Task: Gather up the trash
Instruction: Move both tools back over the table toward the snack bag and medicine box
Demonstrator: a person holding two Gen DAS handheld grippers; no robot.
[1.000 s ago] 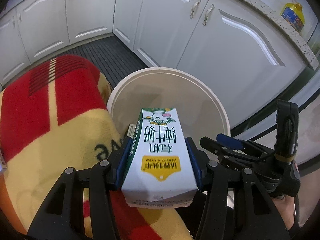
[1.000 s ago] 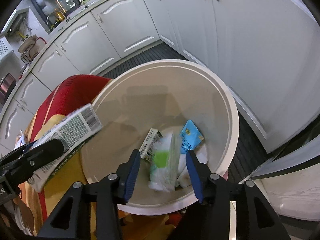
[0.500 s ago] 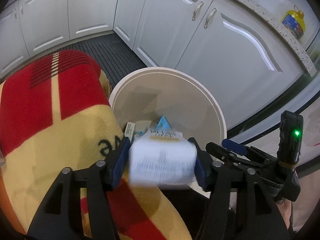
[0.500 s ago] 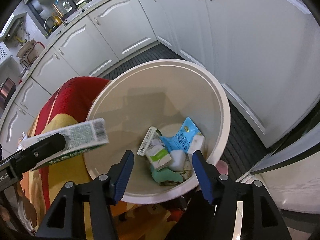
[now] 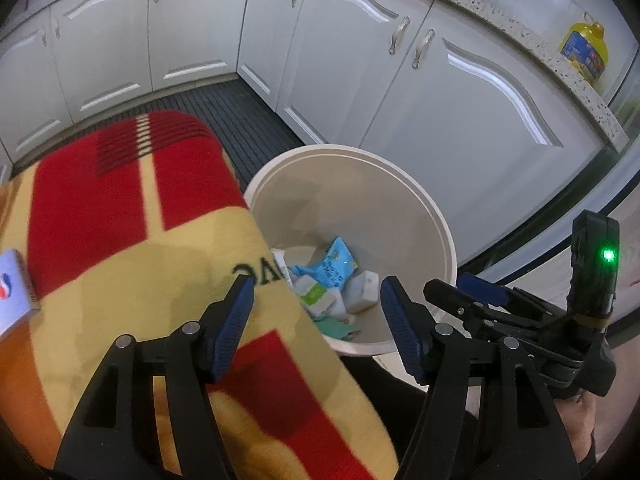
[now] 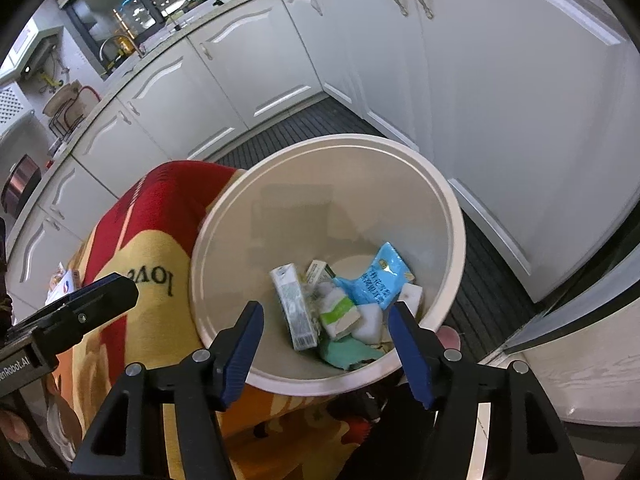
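- Trash sits in the bottom of the white bin (image 6: 448, 216): milk carton (image 6: 294, 312), blue pouch (image 6: 380, 280), small boxes.
- Left gripper (image 5: 316, 316) and right gripper (image 6: 326, 338): jaws opening, nothing between them, both above the bin.
- Carton looks light and stiff-walled but crushable; pinch the flat sides mid-body.
- Pouch looks soft and slippery; grab a crimped edge.

Two black hand-held grippers, the left gripper (image 5: 316, 320) and right gripper (image 6: 326, 344), carry blue ribbed pads, silver screws and a green indicator light.
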